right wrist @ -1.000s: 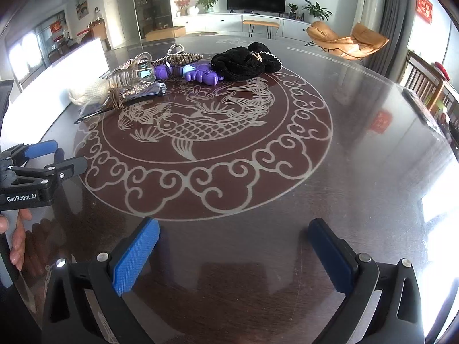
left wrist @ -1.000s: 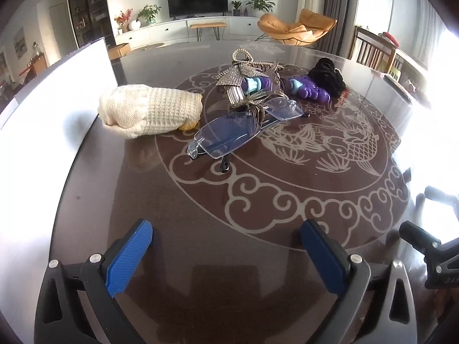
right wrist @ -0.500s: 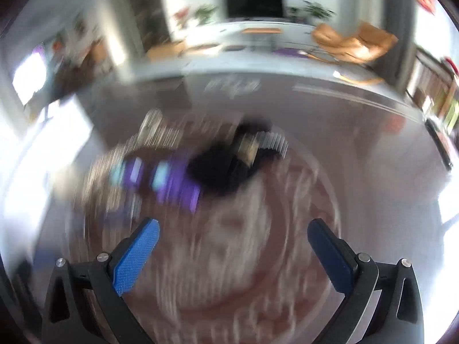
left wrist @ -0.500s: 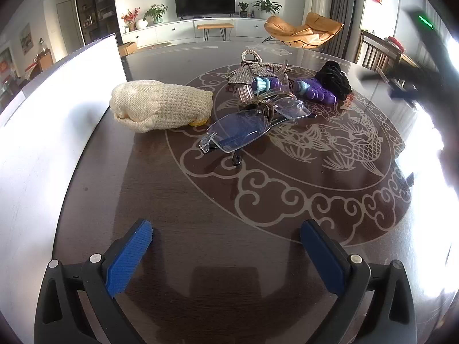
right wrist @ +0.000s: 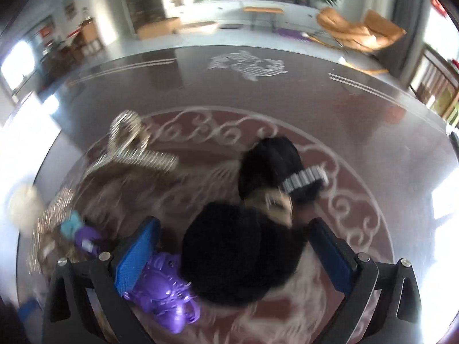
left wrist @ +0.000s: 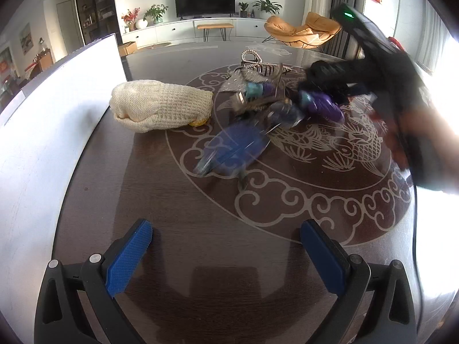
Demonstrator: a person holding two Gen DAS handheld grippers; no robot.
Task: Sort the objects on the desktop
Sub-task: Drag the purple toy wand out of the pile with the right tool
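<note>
While my right tool [right wrist: 232,258] hangs low over the pile, its two blue fingers stand wide apart with the black fluffy hair tie [right wrist: 243,252] between them. Nothing is held yet. That black hair tie lies on the dark worktop [right wrist: 287,91], in the round fish pattern, and the purple hair clip [right wrist: 166,295] sits just beside it, right under my left-side finger. I think that finger could catch the purple clip too when I squeeze, and drag both up together. The silver claw clip [right wrist: 134,149] lies further away on the left.

My left tool [left wrist: 226,255] waits near me, open and empty, well apart from the glasses [left wrist: 235,146] and the cream knit pouch [left wrist: 160,109]. The glasses lie tangled with the other clips, so a hard bump from my right tool could shove them or scratch them.
</note>
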